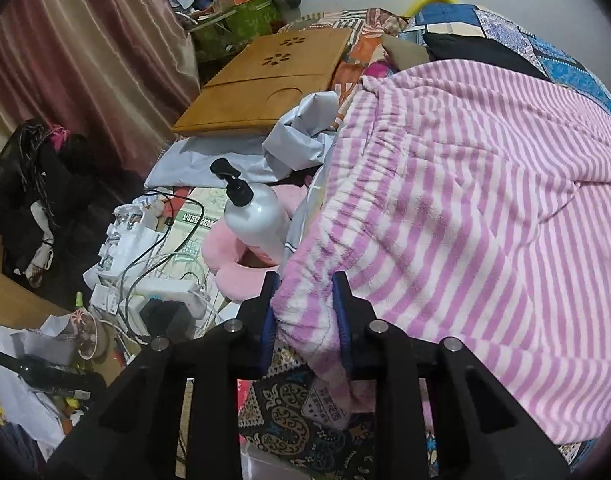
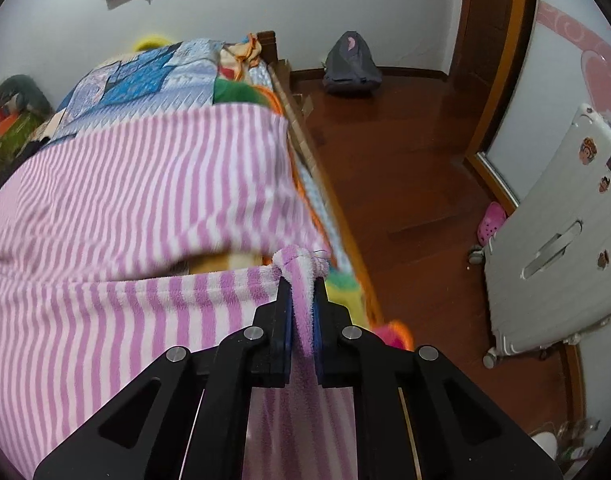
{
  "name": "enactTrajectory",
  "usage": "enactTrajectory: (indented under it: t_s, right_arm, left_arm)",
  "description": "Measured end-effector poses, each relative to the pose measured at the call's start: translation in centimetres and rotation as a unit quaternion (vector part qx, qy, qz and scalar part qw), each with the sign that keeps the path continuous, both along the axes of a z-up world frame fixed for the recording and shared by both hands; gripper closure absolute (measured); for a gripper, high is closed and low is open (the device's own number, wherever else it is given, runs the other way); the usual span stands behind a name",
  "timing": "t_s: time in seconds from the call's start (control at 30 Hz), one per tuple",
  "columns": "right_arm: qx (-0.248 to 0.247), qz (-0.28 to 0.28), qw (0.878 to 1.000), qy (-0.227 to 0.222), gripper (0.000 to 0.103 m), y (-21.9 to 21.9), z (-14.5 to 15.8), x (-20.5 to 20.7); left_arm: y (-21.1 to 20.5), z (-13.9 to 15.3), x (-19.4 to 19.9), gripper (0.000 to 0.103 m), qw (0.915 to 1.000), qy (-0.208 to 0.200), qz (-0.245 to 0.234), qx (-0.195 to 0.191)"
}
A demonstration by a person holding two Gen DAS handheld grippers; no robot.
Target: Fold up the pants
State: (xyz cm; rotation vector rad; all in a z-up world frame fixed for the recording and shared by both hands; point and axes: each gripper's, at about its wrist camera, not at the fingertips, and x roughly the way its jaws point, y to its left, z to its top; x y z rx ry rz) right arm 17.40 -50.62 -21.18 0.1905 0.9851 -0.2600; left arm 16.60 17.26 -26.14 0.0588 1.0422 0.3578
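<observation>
My left gripper (image 1: 303, 312) has its fingers (image 1: 342, 312) closed onto a thick, bunched corner of the striped pants (image 1: 445, 200); the bulk of fleece keeps them partly apart. My right gripper (image 2: 303, 312) is closed almost fully, its fingers (image 2: 283, 320) pinching a thin rolled hem of the same pants (image 2: 145, 184). I hold one corner in each gripper so that the edge between them stays spread and can be carried over as one fold. The pants lie across the bed (image 2: 153, 68), over its patchwork quilt, reaching to the bed's right edge above the wooden floor (image 2: 405, 160). To the left, a pump bottle (image 1: 253, 208) and a wooden lap tray (image 1: 265, 80) stand clear of the cloth. Whether my right corner is a cuff or the waistband is uncertain, as that view is motion-blurred.
</observation>
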Motion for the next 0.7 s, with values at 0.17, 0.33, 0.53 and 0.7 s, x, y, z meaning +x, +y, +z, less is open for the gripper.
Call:
enactTrajectory:
  t_s: [0.17,0.33,0.53,0.7]
  right_arm:
    - [-0.011,0.015,0.998,0.062,0.095,0.7,-2.3,2.7]
    - [-0.040,0.008,0.996,0.078,0.077,1.3,-2.0,2.1]
    - [-0.047,0.041,0.997,0.039,0.061,3.1,3.0,0.4]
    - [-0.030,0.090,0.995,-0.029,0.057,7.4,8.6,1.0]
  left_arm:
    - [0.2,-1.8,0.2,0.077,0.9998,0.019,0.004,0.007]
    - [0.4,-0.6,0.0,0.072,0.9998,0.018,-0.010,0.001]
    - [0.6,3.9,-0.3,0.035,0.9991,-0.041,-0.014,0.005]
    - [0.4,8.1,2.3,0.034,0.9953,-0.085,-0.033,-0.031]
